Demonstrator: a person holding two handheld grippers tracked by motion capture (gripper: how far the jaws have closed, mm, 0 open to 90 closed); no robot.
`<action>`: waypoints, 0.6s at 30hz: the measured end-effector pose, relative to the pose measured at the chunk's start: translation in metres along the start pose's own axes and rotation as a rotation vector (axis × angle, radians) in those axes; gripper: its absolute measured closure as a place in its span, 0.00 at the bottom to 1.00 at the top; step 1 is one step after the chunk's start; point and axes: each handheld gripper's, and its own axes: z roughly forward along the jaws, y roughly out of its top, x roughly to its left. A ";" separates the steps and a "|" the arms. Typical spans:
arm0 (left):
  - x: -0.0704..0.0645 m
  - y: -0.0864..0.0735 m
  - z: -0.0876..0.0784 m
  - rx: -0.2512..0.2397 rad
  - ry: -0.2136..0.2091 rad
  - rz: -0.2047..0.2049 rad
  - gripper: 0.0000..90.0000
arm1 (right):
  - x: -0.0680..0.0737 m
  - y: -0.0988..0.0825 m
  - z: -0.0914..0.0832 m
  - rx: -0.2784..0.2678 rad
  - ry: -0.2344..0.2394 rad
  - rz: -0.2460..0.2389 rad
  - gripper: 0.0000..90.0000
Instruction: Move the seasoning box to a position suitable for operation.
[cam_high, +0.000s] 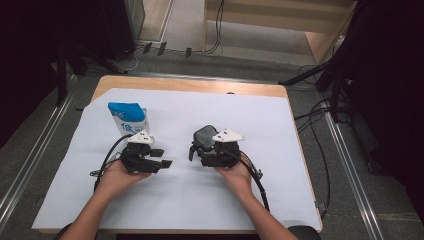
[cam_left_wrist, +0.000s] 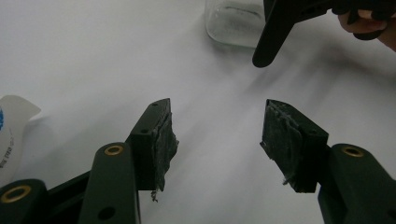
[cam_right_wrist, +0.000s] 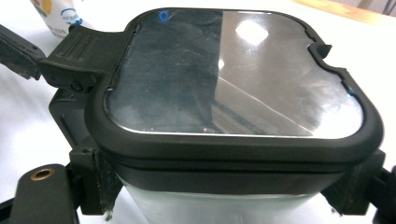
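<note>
Right gripper (cam_high: 200, 149) clamps the clear container (cam_right_wrist: 215, 205) just under its black-rimmed lid (cam_right_wrist: 233, 74) — probably steadying it at mid-table so the lid can be worked. The lid's top panel is glossy and reflective. Left gripper (cam_high: 162, 157) hangs half open, empty, beside the blue-and-white pouch (cam_high: 127, 117).

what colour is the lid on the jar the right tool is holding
The lid has a black rim around a shiny, mirror-like top panel. The right gripper view shows it best.

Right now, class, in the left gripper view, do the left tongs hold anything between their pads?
No: the left tongs stand open over the bare white table cover, nothing between their pads.
</note>
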 end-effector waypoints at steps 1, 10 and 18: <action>0.000 -0.001 0.000 -0.003 0.006 -0.003 0.48 | 0.001 0.000 0.002 0.003 0.004 -0.003 0.17; -0.001 -0.005 -0.003 -0.009 0.014 -0.012 0.48 | 0.004 -0.003 0.011 0.001 0.017 -0.023 0.17; -0.002 -0.004 -0.002 -0.004 0.007 -0.005 0.49 | 0.003 -0.004 0.011 0.027 0.029 -0.037 0.16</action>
